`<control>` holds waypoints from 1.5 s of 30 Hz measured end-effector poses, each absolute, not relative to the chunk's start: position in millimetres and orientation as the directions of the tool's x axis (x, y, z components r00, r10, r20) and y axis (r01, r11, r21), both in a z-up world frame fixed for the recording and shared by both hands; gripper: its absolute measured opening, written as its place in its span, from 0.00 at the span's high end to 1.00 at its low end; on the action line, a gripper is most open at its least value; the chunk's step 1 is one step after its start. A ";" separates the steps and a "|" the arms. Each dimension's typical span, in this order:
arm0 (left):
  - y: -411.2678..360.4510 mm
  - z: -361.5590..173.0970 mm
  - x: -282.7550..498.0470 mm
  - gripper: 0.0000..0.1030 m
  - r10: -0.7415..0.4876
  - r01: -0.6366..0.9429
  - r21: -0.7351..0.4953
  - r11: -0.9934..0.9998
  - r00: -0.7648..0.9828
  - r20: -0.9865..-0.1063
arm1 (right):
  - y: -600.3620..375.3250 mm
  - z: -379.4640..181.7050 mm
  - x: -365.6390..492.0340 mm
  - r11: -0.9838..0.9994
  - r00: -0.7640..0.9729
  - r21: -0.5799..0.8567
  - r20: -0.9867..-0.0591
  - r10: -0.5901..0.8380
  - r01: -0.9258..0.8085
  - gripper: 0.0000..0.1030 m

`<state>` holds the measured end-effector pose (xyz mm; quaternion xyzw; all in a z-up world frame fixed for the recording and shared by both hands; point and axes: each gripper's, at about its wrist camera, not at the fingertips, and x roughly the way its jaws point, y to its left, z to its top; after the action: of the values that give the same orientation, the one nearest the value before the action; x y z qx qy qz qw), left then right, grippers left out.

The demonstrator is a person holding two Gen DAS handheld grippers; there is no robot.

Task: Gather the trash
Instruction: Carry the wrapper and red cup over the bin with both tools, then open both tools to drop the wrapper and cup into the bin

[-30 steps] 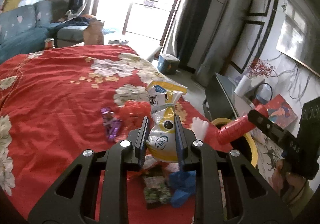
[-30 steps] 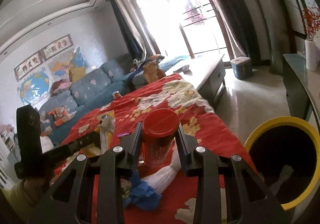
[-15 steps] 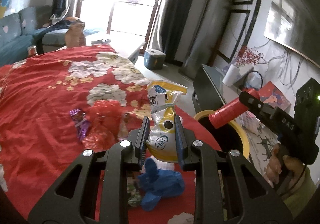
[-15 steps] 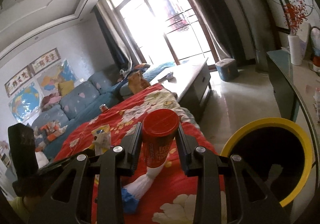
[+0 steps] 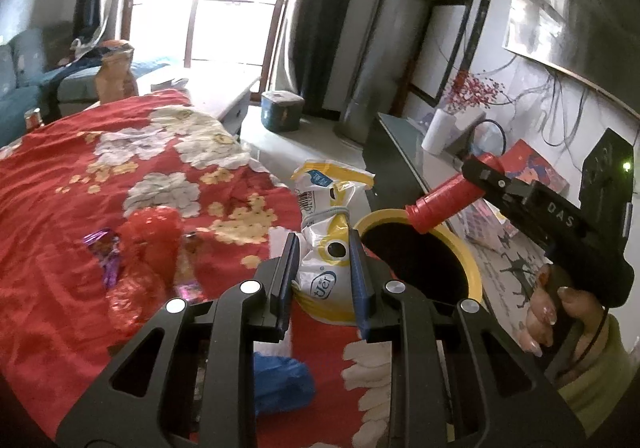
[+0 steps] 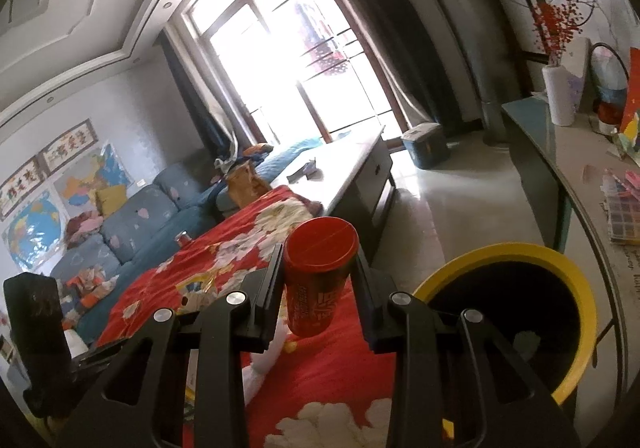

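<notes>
My left gripper (image 5: 323,248) is shut on a crumpled yellow and white snack bag (image 5: 326,224), held above the red floral cloth (image 5: 80,184) just left of the yellow-rimmed black bin (image 5: 420,264). My right gripper (image 6: 318,260) is shut on a red cylindrical can (image 6: 318,272), left of the bin (image 6: 516,312) rim. In the left wrist view the red can (image 5: 444,204) juts out over the bin's far edge from the right gripper (image 5: 476,176), gripped by a hand (image 5: 548,312).
On the cloth lie a red plastic bag (image 5: 140,260), a purple wrapper (image 5: 104,252), a crumpled blue piece (image 5: 280,376) and white tissue (image 6: 264,364). A dark side table (image 6: 560,176) with a white vase (image 6: 560,96) stands right of the bin. A blue sofa (image 6: 132,224) is behind.
Both grippers have carried their loads to the right, nearer the bin. The can now reaches over the bin's rim, and the bin looks larger in both views.
</notes>
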<state>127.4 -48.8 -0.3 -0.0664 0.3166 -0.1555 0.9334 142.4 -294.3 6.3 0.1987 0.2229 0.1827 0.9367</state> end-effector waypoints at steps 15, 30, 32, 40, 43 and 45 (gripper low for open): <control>-117.6 -9.2 142.7 0.82 -0.409 0.365 -0.200 0.909 0.696 -0.590 | -344.4 -12.2 148.3 0.873 0.866 0.472 -0.379 0.326 -0.122 0.70; -170.8 -37.5 167.3 0.82 -0.424 0.399 -0.193 0.896 0.644 -0.638 | -395.6 -44.5 159.9 0.862 0.868 0.507 -0.435 0.239 0.018 0.70; -177.0 -43.1 171.5 0.82 -0.422 0.399 -0.193 0.896 0.634 -0.648 | -399.0 -48.6 161.6 0.858 0.864 0.513 -0.444 0.236 0.030 0.70; -199.2 -65.4 186.5 0.82 -0.412 0.406 -0.183 0.895 0.599 -0.687 | -414.8 -70.0 173.2 0.851 0.842 0.520 -0.489 0.228 0.071 0.70; -207.6 -74.4 191.1 0.82 -0.409 0.412 -0.178 0.893 0.582 -0.703 | -418.2 -76.4 177.3 0.850 0.832 0.520 -0.505 0.230 0.080 0.70; -209.1 -78.6 194.7 0.81 -0.404 0.413 -0.174 0.894 0.574 -0.712 | -419.4 -80.4 179.6 0.847 0.824 0.525 -0.514 0.238 0.083 0.70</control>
<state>194.7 -209.1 -78.6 0.0056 0.3998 -0.2302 0.8872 179.6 -419.4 -80.4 0.2730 0.2936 0.0423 0.9151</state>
